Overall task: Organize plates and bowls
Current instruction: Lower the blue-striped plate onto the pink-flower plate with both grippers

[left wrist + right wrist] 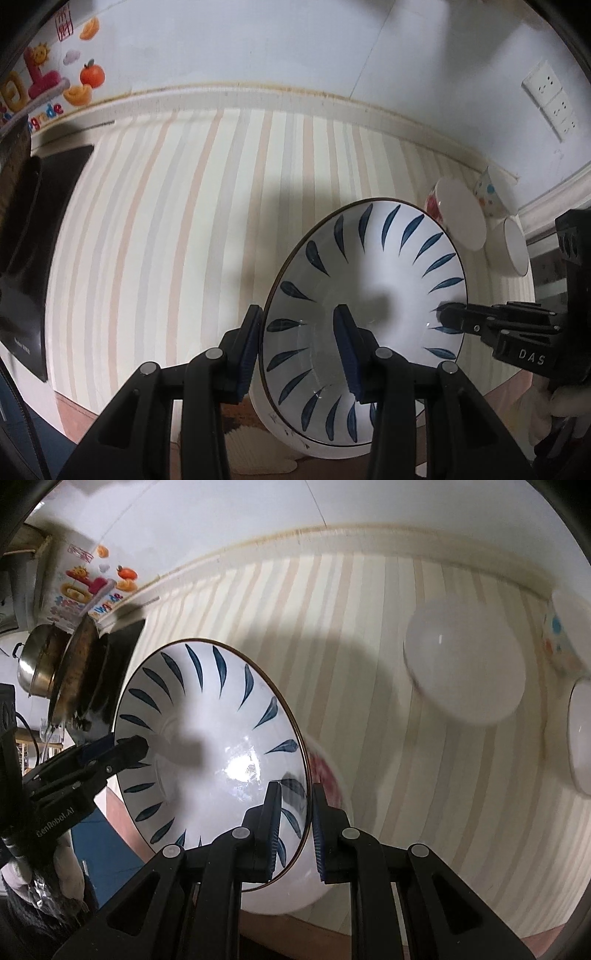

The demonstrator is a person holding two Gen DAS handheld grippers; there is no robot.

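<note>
Both grippers clamp opposite rims of the big blue-leaf bowl (369,295), the left gripper (299,347) and right gripper (295,830) each pinching the wall. The bowl hangs tilted above the striped table (166,221), near a white bowl (465,664).

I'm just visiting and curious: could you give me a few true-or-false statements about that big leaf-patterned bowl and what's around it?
1. Both hand-held grippers, left and right, clamp the blue-leaf bowl by opposite sides of its rim. True.
2. The bowl is full of soup. False: it is empty.
3. The striped table also carries smaller white bowls. True.
4. The tablecloth is plain black. False: it has pale stripes.
5. A polka-dot cup stands near the wall. True.
</note>
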